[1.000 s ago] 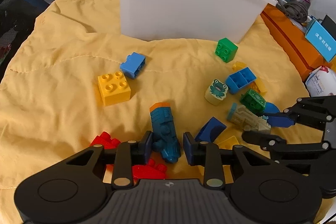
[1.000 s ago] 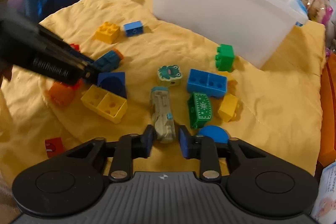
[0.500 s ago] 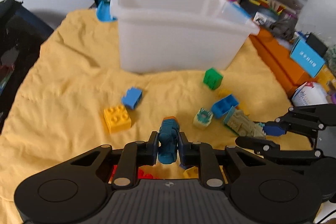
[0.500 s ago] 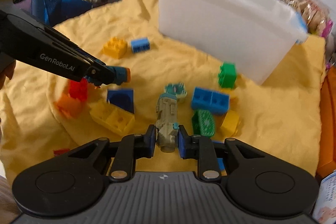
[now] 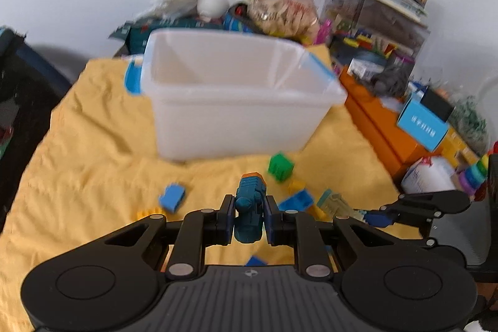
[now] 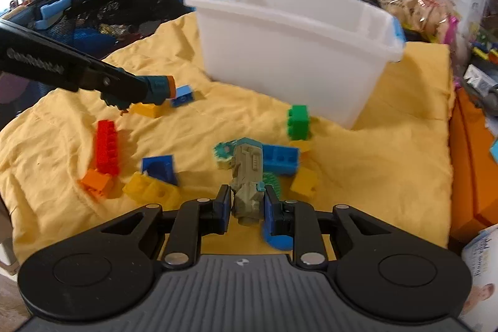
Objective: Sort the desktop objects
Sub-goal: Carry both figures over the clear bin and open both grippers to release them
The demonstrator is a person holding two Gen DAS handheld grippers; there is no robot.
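My left gripper [image 5: 249,218] is shut on a teal toy figure with an orange end [image 5: 250,204] and holds it above the yellow cloth [image 5: 93,164], short of the white bin [image 5: 236,120]. The figure also shows in the right wrist view [image 6: 158,86]. My right gripper [image 6: 247,204] is shut on a grey-beige toy figure [image 6: 247,176], lifted off the cloth; it also shows in the left wrist view [image 5: 334,203]. The bin [image 6: 289,58] looks empty inside.
Loose bricks lie on the cloth: green [image 6: 298,122], blue [image 6: 280,159], red [image 6: 107,147], orange [image 6: 96,181], yellow [image 6: 149,192], small blue [image 5: 171,197]. Orange boxes [image 5: 382,129] and cluttered toys stand right; a dark bag [image 6: 102,8] lies left.
Both grippers have closed on their figures and lifted them off the cloth, rising and tilting up toward the bin.
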